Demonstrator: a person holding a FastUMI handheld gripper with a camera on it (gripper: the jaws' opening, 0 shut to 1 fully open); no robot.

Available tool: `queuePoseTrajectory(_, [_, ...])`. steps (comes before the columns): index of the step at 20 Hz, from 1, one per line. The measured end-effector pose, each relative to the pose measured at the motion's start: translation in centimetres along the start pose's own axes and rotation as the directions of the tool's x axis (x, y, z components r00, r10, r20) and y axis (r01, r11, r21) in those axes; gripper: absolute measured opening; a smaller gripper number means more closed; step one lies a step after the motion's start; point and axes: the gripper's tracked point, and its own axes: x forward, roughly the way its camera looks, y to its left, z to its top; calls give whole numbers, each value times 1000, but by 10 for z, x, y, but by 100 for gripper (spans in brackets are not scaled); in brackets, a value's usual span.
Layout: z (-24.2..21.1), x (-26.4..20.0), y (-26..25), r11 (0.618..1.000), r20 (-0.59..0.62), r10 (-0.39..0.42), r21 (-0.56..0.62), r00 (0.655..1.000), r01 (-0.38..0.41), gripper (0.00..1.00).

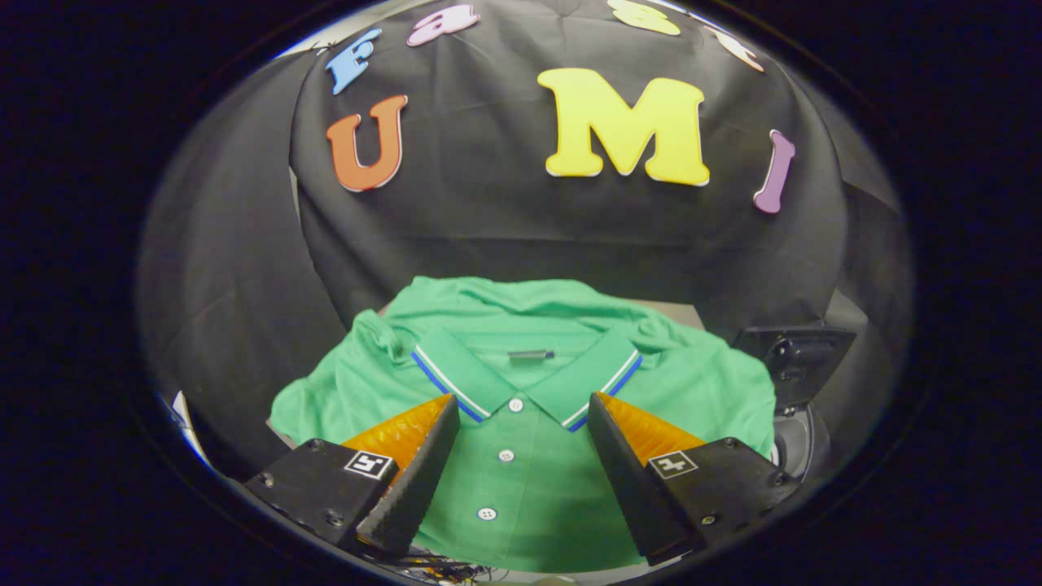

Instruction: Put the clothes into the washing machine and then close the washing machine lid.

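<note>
Lying flat just ahead of and beneath the gripper point(521, 407): a green polo shirt point(521, 480), front side up, collar trimmed with blue and white stripes, white buttons running down the placket in a line between the fingers. Collar end pointing away from the gripper toward the black cloth wall point(505, 220), hem end toward the gripper, so long axis running straight ahead along the fingers. Sleeves and shoulders bunched and rumpled out to both sides, cloth spreading past each fingertip. Fingers spread wide apart, released, gripping nothing, tips level with the collar points and hovering over the shirt; contact with the cloth impossible to tell. Off to the right of the shirt, a dark machine part point(794, 358), partly hidden.
</note>
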Motion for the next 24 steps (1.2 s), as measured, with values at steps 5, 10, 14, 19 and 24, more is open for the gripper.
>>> queuePoseTrajectory(5, [-3,7,-1,1000,30,-10,3,1000,10,100])
queuePoseTrajectory(10, [-3,5,1,1000,28,19,-16,999,-18,99])
queuePoseTrajectory(14, [-2,3,-2,1000,-3,5,1,1000,-5,84])
queuePoseTrajectory(19, [-2,2,-10,1000,-33,26,7,999,-26,31])
queuePoseTrajectory(24, [-5,-15,-26,992,-63,95,90,994,-89,6])
